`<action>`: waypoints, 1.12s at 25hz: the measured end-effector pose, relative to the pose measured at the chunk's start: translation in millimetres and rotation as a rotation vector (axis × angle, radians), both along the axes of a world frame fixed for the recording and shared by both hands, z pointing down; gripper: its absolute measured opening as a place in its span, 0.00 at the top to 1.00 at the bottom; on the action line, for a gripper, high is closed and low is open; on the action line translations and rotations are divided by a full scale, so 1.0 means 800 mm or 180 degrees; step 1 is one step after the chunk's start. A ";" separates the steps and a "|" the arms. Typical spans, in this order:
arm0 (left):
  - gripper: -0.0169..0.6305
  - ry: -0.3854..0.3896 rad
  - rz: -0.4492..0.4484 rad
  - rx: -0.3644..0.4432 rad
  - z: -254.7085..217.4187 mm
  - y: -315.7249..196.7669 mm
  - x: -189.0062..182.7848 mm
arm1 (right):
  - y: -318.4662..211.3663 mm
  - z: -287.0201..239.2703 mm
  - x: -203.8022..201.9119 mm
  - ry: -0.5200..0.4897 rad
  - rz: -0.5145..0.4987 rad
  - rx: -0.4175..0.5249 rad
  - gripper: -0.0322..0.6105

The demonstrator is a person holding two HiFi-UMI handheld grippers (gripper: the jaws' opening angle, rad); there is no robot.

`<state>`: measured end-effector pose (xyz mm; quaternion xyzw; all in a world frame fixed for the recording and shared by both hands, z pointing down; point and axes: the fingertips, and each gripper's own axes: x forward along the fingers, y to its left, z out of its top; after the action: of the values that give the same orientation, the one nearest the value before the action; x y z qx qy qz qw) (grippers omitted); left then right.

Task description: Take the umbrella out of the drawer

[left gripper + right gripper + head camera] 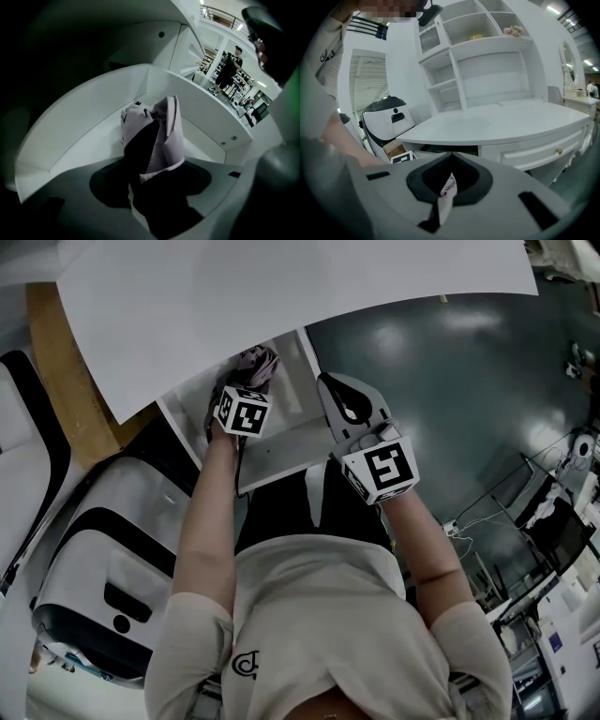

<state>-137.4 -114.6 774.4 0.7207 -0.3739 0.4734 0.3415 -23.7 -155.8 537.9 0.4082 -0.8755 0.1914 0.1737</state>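
Note:
A folded umbrella [259, 366], pale lilac with a black part, lies in the open white drawer [281, 451] under the desk top. My left gripper [236, 390] points steeply down into the drawer, and its marker cube [243, 412] hides its jaws in the head view. In the left gripper view the umbrella [161, 136] lies in the gap between the jaws, with a light strip of drawer floor beside it; I see no pad pressing on it. My right gripper [330, 385] hangs beside the drawer's right side, jaws together, holding nothing.
The white desk top [281, 296] overhangs the drawer. A white and black machine [103, 559] stands on the floor at the left beside a brown board [66, 381]. Dark floor [469, 409] spreads to the right. Shelves [487, 56] rise behind the desk.

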 end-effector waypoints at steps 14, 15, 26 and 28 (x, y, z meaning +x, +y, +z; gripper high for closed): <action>0.62 0.0369 0.0047 0.0054 -0.060 0.016 0.002 | 0.033 -0.019 -0.009 -0.0064 -0.0073 -0.0054 0.94; 0.62 0.0372 0.0044 0.0114 -0.069 0.014 0.001 | 0.036 -0.022 -0.009 -0.0074 -0.0068 -0.0056 0.94; 0.62 0.0455 0.0036 0.0611 -0.190 0.005 0.006 | 0.056 -0.077 -0.008 -0.0066 -0.0151 0.0121 0.94; 0.62 0.0435 0.0075 0.0726 -0.217 0.004 0.005 | 0.057 -0.089 -0.009 -0.0089 -0.0148 0.0163 0.94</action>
<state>-133.4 -111.7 600.6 0.7898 -0.3927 0.3816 0.2764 -30.8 -110.5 467.0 0.3894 -0.8917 0.1705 0.1554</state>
